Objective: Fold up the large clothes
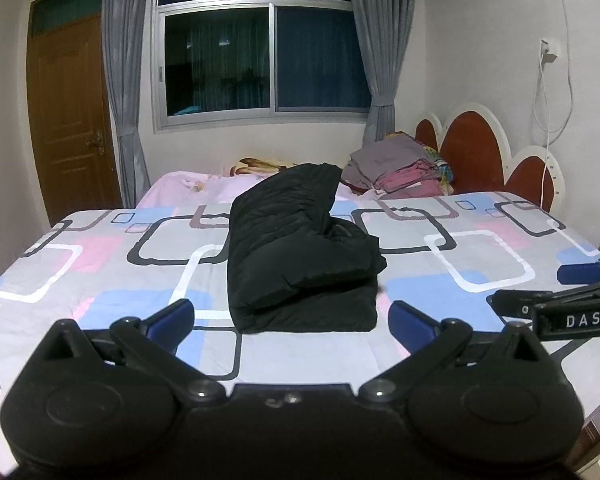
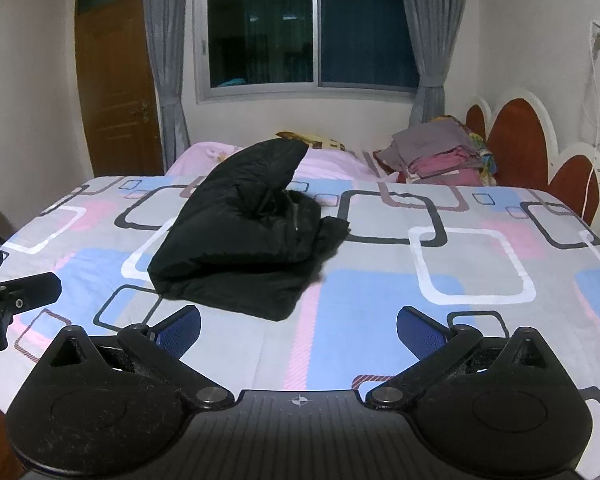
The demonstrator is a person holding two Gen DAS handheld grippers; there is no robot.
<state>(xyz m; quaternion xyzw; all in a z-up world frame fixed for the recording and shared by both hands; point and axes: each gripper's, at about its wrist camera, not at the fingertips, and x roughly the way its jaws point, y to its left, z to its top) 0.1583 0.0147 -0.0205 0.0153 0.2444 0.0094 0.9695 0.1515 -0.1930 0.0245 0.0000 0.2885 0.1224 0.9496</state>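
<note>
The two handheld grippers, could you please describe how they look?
Both the left gripper and right gripper are matte black plastic, with rounded pivot housings, silver pivot bolts and textured blue finger pads. The right one, seen side-on, bears white "DAS" lettering.

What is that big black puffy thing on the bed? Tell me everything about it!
It is a black quilted padded jacket, soft and slightly shiny, folded into a thick bundle. One part sticks up and curls over the top. It lies on the patterned grey, pink and blue bedsheet. Neither tool touches it.
</note>
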